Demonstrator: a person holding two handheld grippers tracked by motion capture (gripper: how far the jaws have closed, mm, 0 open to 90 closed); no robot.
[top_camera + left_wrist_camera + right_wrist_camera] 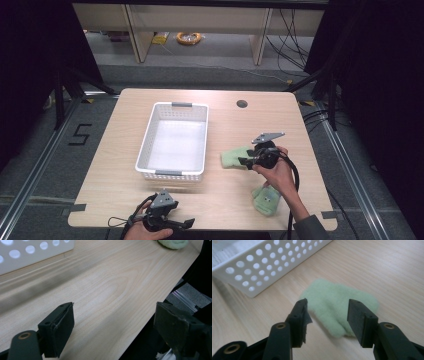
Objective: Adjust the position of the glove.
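White basket flanks mitten; path seemingly unobstructed.

Your bench: pale wood grain, round hole near the far edge | white perforated basket lies left of centre | pale green mitten lies flat just right of your basket | second green mitten lies near your bench's front right corner, apart from the first
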